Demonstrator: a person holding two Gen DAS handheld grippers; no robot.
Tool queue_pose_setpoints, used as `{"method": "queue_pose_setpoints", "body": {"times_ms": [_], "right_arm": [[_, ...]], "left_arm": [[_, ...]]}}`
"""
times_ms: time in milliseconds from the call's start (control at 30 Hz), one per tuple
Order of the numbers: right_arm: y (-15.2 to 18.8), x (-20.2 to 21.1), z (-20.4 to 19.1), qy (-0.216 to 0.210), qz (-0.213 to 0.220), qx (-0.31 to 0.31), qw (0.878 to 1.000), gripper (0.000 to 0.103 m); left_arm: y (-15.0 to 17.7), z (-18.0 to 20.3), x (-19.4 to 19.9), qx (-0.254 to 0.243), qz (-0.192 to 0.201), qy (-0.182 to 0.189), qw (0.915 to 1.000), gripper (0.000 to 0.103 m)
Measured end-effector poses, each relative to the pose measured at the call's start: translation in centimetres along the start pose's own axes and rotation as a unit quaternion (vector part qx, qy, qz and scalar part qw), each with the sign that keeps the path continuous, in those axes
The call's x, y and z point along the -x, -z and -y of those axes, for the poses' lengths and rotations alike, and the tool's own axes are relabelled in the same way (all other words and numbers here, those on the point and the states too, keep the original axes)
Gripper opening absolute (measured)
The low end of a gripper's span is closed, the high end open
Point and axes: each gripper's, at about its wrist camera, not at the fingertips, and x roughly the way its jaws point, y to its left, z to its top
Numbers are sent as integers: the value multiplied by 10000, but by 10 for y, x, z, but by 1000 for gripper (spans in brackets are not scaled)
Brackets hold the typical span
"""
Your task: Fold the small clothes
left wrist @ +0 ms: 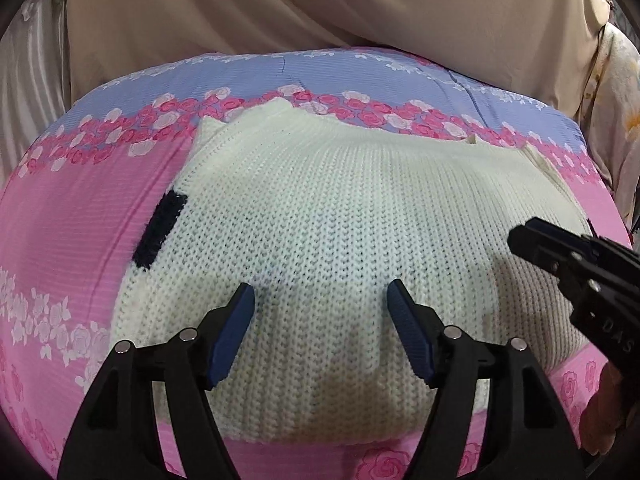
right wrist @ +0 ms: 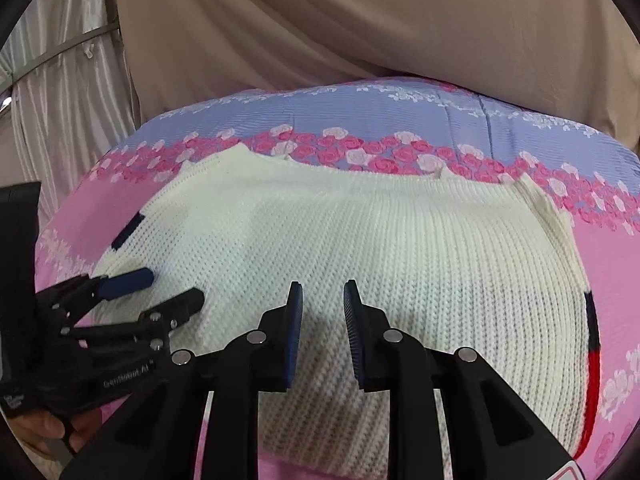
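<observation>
A cream knitted sweater (left wrist: 320, 208) lies folded and flat on the pink and blue floral bedsheet (left wrist: 60, 220). It also shows in the right wrist view (right wrist: 400, 232), with a dark navy patch (left wrist: 160, 236) at its left edge and a navy and red stripe (right wrist: 592, 344) at its right edge. My left gripper (left wrist: 322, 296) is open, its blue pads spread wide just above the sweater's near part. My right gripper (right wrist: 322, 292) is open with a narrower gap, empty, above the sweater's near edge. Each gripper shows in the other's view, the right one (left wrist: 560, 252) and the left one (right wrist: 160, 288).
A beige curtain (left wrist: 320, 8) hangs behind the bed. Pale striped drapes (right wrist: 60, 100) hang at the left. A floral cloth (left wrist: 616, 100) sits at the far right. The sheet (right wrist: 520, 120) extends all round the sweater.
</observation>
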Motion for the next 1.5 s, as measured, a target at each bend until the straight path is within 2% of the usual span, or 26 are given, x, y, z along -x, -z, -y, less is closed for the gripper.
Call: {"method": "queue_pose_setpoints", "body": {"times_ms": [100,133,200,267,333,467,567,667,767,867,933,967,1033,1100,1133,1267,1433,1500], "right_arm": [[-6,-31,-1,28,-292,-37,9996,22],[-5,-40,-1,35,-384,-46,9992,23],[-3,-43,-3,29,-244,-39,9997,24],[-3,-43,-3,33,-235,-43,9997,25],[-2,-43,0,-37,-205,-39,9998,25],[0,-44,0,-110,-127,-102,9998,25],[2,-43,-1,-107,-53,-57,9999,25],[4,-43,-1,-132,9,-63,9999,25],[4,-44,-1,-167,50,-67,9998,25],[4,-44,-2,-188,80,-90,9998,26],[5,-44,-1,-211,110,-100,9997,26],[6,-44,-1,-221,139,-95,9996,26],[8,-43,-4,-198,196,-103,9996,26],[8,-43,-4,-230,224,-128,9994,26],[8,-43,-4,-273,233,-169,9992,26],[7,-40,4,-553,203,-379,9975,29],[7,-10,29,-1001,126,-1021,9896,41],[13,2,46,-1003,122,-1227,9873,43]], "left_arm": [[0,-5,4,60,-20,37,10000,67],[0,-7,5,92,-19,31,10000,71],[0,-16,10,179,8,44,9998,76],[-1,-27,16,307,73,87,9995,77],[-6,-44,21,552,123,194,9982,84],[-18,-84,16,1201,154,539,9912,84],[-23,-101,17,1536,271,68,9877,84],[-27,-112,27,1601,529,-115,9856,88],[-28,-113,10,1447,295,-232,9888,89],[-24,-113,-13,1508,22,-33,9885,89],[-20,-112,-23,1598,-71,125,9870,86],[-20,-109,-22,1545,40,37,9880,85],[-23,-103,-24,1397,21,80,9902,61],[-27,-99,-22,1397,-8,332,9896,38],[-29,-96,-19,1369,37,311,9901,27],[-45,-71,10,1101,413,555,9915,19],[-67,-2,53,314,945,1037,9896,18],[-73,36,57,-41,1014,1312,9862,18]]}}
